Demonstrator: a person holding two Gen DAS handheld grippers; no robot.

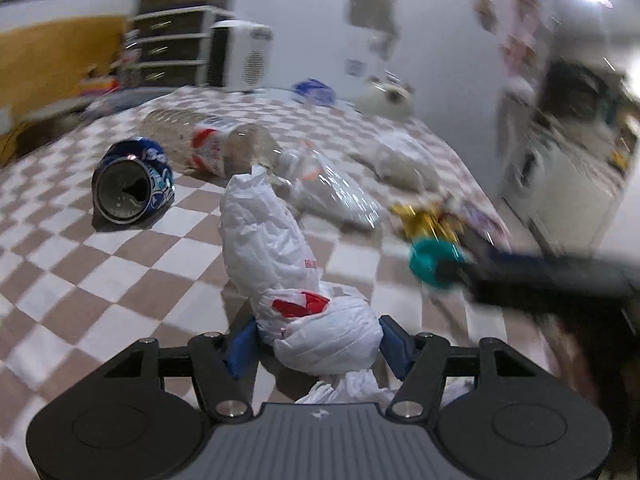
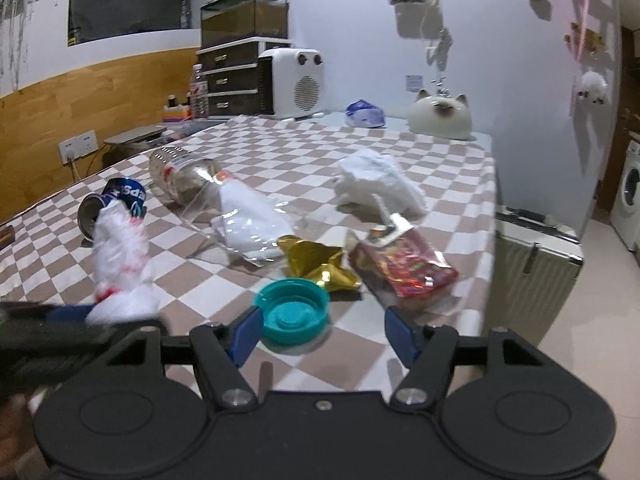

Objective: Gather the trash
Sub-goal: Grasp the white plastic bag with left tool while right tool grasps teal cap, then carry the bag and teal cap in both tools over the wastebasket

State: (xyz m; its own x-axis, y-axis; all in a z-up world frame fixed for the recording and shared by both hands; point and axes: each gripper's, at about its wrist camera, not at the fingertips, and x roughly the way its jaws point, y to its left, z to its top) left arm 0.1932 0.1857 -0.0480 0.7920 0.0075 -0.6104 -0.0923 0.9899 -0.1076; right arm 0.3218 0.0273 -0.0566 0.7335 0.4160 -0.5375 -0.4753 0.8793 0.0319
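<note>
Left hand-held gripper (image 1: pixel 318 346): blue pads pressed into both sides of the knotted white plastic bag with red print (image 1: pixel 280 264), clamped on its bunched lower end. The bag stands up out of the jaws above the brown-and-white checked cloth on the counter (image 1: pixel 80 264). Soft, light, crinkly film; it squashes under the pads, and the knot is the thick part least likely to slip, so the present hold looks sound.

Right hand-held gripper (image 2: pixel 320 334): jaws apart, straddling the round teal plastic bottle cap (image 2: pixel 292 312), which lies open side up on the cloth. The left pad is at the cap's rim; the right pad stands clear of it. Not gripped. The cap is rigid, smooth and light, and would likely skate or tip if pinched off-centre; best taken across its full width by the rim.

Just beyond the cap: crumpled gold foil wrapper (image 2: pixel 320 264), and beside it a red printed snack pouch (image 2: pixel 400 264), torn open. Both thin and springy.

Further out: clear cellophane sheet over white paper (image 2: pixel 248 220), crumpled white tissue (image 2: pixel 376 188), clear plastic bottle on its side (image 2: pixel 180 176), dented blue drink can (image 1: pixel 132 184). No bin in either view.
</note>
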